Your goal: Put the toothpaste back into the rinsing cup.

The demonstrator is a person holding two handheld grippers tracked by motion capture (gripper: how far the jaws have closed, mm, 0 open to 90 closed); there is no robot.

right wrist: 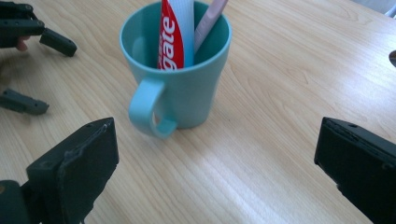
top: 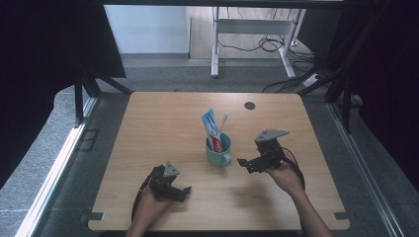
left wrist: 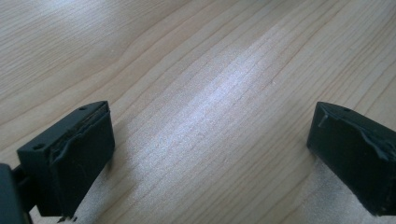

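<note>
A teal mug [top: 219,152] stands in the middle of the wooden table [top: 163,123], its handle turned toward the near edge. In it stand a red and white toothpaste tube [top: 211,127] and a pale toothbrush [top: 224,120]. My right gripper [top: 245,163] hovers just right of the mug, pointing left at it, open with nothing between its jaws. In the right gripper view the mug [right wrist: 187,88], the tube [right wrist: 176,32] and the toothbrush [right wrist: 209,21] sit ahead of the wide-apart jaws of that gripper [right wrist: 215,172]. My left gripper [top: 184,190] rests near the front edge, open over bare wood [left wrist: 210,154].
A small dark round disc [top: 250,105] lies near the table's far edge. Beyond the table are a white desk frame [top: 215,44] and cables [top: 276,44] on the floor. Dark curtains hang on both sides.
</note>
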